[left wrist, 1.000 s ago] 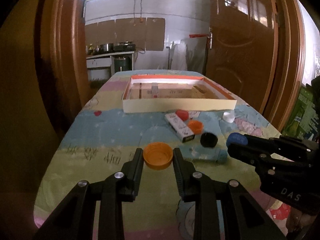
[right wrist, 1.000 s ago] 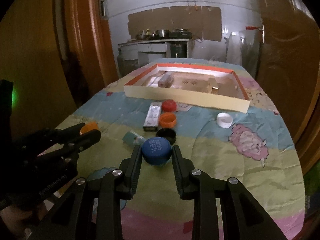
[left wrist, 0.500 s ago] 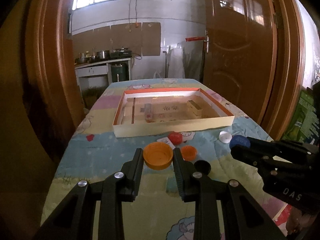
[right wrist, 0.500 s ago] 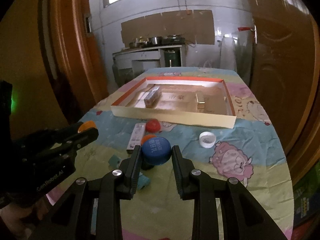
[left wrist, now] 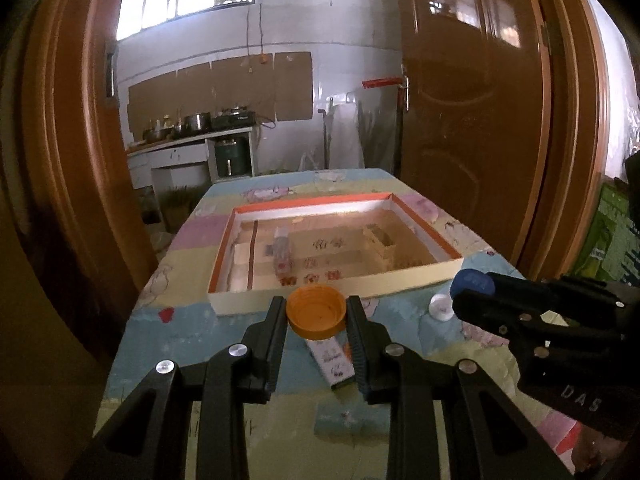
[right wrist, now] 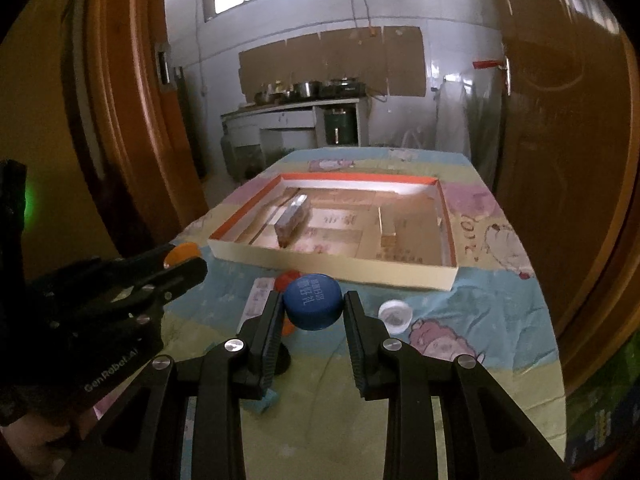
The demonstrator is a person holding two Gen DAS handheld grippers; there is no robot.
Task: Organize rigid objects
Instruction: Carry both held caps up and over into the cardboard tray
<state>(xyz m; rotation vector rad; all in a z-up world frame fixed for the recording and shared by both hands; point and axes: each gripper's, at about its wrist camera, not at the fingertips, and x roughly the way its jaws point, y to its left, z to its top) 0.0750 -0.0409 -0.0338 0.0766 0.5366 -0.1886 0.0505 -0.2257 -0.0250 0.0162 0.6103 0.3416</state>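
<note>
My left gripper (left wrist: 316, 316) is shut on an orange bottle cap (left wrist: 316, 311), held open side up above the table, just in front of the tray's near wall. My right gripper (right wrist: 312, 307) is shut on a blue bottle cap (right wrist: 313, 300) with white print on top. A shallow cardboard tray (left wrist: 320, 286) with an orange rim lies mid-table (right wrist: 340, 266); inside it are a wrapped long box (right wrist: 292, 220) and a small tan box (right wrist: 387, 236). The right gripper (left wrist: 472, 286) shows at the right of the left wrist view, the left gripper (right wrist: 180, 258) at the left of the right wrist view.
On the patterned tablecloth (right wrist: 480, 312) lie a white cap (right wrist: 395, 315), a red cap (right wrist: 286, 280), a white long box (left wrist: 330, 356), an orange cap and a black cap partly hidden behind my fingers. Wooden doors flank the table; a kitchen counter stands beyond.
Both grippers have risen and moved forward toward the tray, each still holding its cap. The loose caps and the white box on the cloth now sit lower and partly behind the fingers.
</note>
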